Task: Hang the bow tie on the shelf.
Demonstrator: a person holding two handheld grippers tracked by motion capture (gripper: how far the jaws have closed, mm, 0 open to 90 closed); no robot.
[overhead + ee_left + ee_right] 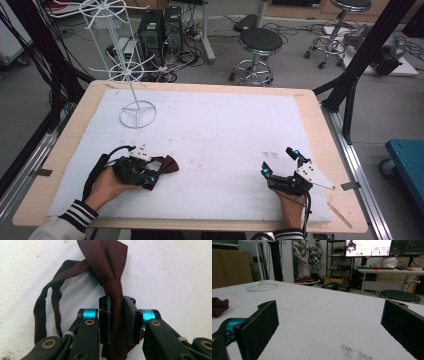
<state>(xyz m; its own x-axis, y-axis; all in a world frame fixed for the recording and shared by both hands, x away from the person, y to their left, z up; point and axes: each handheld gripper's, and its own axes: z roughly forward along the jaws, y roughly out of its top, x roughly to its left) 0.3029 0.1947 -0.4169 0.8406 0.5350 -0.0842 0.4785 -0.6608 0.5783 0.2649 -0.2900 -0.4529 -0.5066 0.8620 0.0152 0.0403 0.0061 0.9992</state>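
White padding covers most of the wooden table (310, 107), and beyond its far edge stand computer towers (160, 27) and round black stools (260, 41) on a grey floor. At the far left of the table rises a white wire rack (131, 75), its ring base resting on the padding. Nearer the person, on the left, the left gripper (150, 176) lies low on the padding, clenched on a dark red bow tie (167, 163). In the left gripper view its jaws pinch the bow tie (112, 277) just below the knot, one wing fanning out beyond them, and the dark strap (47, 302) loops off to the side on the white surface. On the right, well apart from the bow tie, the right gripper (280, 162) rests on the padding with its jaws spread wide, holding nothing; the right gripper view shows bare padding between its pads (259, 325).
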